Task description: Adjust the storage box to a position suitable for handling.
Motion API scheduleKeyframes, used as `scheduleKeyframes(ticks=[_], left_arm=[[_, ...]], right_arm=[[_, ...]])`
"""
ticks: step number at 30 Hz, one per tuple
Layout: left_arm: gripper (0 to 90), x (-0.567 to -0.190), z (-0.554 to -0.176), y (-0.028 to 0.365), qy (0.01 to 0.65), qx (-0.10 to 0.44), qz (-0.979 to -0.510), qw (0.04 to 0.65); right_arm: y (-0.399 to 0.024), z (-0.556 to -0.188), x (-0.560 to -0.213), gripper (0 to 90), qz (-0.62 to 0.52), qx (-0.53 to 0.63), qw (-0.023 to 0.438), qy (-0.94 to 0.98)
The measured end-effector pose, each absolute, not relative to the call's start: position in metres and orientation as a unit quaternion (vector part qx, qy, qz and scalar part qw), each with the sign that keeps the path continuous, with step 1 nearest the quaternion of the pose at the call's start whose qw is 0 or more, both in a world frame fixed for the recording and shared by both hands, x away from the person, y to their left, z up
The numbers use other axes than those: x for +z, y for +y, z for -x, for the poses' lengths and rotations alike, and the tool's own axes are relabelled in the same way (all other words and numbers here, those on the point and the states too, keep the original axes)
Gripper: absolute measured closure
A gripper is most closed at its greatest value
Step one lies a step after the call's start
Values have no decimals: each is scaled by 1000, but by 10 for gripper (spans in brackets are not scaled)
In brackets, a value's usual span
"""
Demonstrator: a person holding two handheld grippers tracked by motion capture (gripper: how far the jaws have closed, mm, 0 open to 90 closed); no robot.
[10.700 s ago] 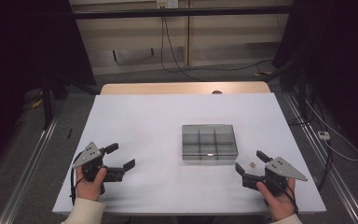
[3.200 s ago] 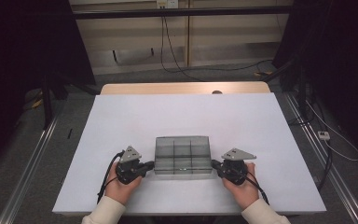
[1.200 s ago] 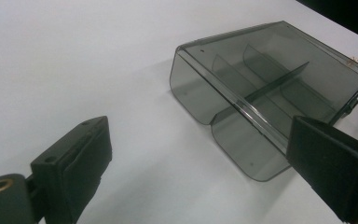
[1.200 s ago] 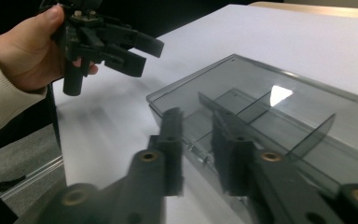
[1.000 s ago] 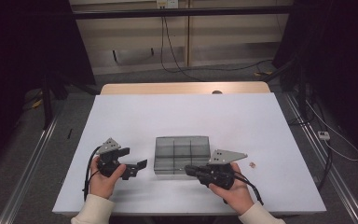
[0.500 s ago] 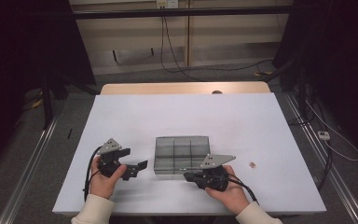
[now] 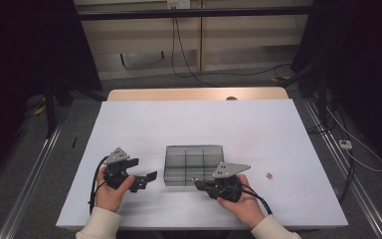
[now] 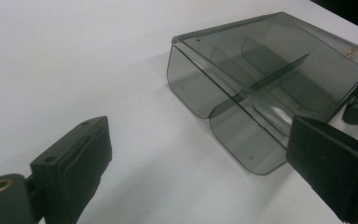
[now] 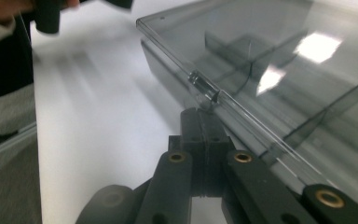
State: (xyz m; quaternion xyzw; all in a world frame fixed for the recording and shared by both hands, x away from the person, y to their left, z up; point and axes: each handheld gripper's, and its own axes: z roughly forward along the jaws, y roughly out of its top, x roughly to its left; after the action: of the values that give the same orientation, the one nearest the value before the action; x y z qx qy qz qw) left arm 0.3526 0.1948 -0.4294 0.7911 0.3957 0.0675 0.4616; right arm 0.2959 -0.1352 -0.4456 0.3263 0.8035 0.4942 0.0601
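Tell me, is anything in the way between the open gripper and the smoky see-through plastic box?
Nothing visible is. The left gripper has its jaws open, and between it and the smoky transparent plastic compartment box lies bare white table.

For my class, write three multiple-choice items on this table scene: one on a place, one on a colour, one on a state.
1. Where does the small round object lie?
A. inside the box
B. on the table, on the box's right
C. between the left gripper's jaws

2. What colour is the compartment box?
A. smoky transparent grey
B. opaque red
C. clear yellow

3. How do the right gripper's jaws stand?
A. wide open
B. shut, tips at the box's latch
C. shut on a cable

Answers: 1 B, it sits on bare white surface in the high view; 2 A, the dividers show through the lid; 3 B, the right gripper view shows the jaws pressed together.
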Motion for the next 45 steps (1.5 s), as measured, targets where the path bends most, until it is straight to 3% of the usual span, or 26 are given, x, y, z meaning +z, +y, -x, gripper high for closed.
scheduleKeyframes(ticks=[18, 28, 34, 38, 45], left_arm=[[80, -436, -371, 173, 384, 66, -796, 463], [99, -440, -382, 160, 383, 60, -797, 464], [113, -437, -384, 160, 383, 65, -790, 475], [116, -435, -385, 158, 388, 67, -785, 479], [118, -433, -388, 155, 383, 71, -787, 479]], right_arm=[[-136, -298, -427, 900, -315, 522, 108, 786], [-137, -298, -426, 886, -318, 525, 102, 783], [-139, -294, -425, 756, -324, 523, 105, 781], [-144, -294, -429, 626, -337, 509, 111, 784], [-168, -307, -432, 364, -410, 485, 159, 756]])
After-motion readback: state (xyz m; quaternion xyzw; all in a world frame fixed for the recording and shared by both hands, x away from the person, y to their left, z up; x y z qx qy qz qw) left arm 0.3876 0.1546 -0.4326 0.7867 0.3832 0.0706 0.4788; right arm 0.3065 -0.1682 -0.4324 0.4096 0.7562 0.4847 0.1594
